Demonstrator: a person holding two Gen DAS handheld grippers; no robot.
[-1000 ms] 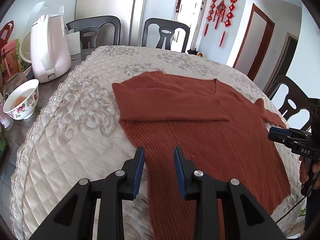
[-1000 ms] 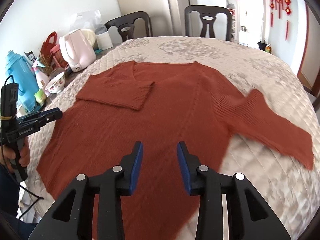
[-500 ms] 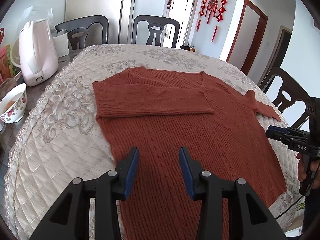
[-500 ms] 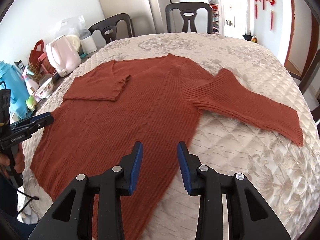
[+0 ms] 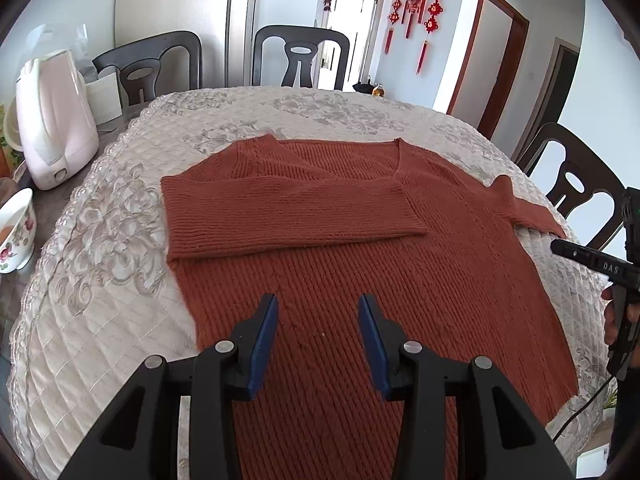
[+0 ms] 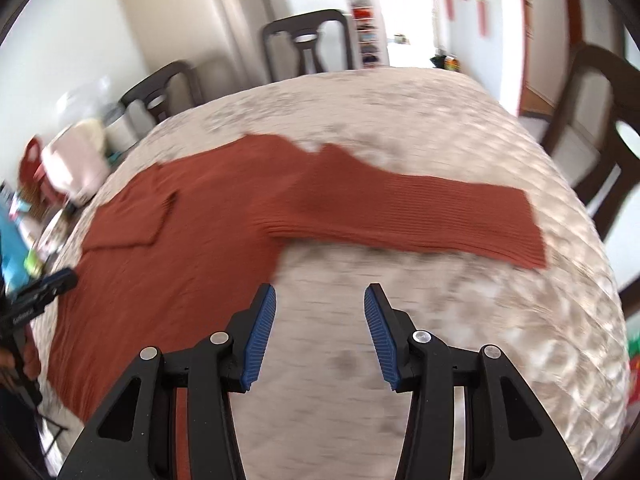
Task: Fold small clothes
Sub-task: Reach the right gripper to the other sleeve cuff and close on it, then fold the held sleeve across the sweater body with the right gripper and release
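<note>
My right gripper [image 6: 318,330], jaws just widened and empty, faces the soft, floppy sweater [image 6: 192,240]; I'd pinch its outstretched sleeve [image 6: 460,220] cuff at two o'clock. My left gripper [image 5: 318,340] hangs released.

Kettle [image 5: 54,120], bowl [image 5: 14,232] crowd table's left edge; bare quilt [image 6: 440,340] right of sweater [image 5: 360,248] gives free room.
</note>
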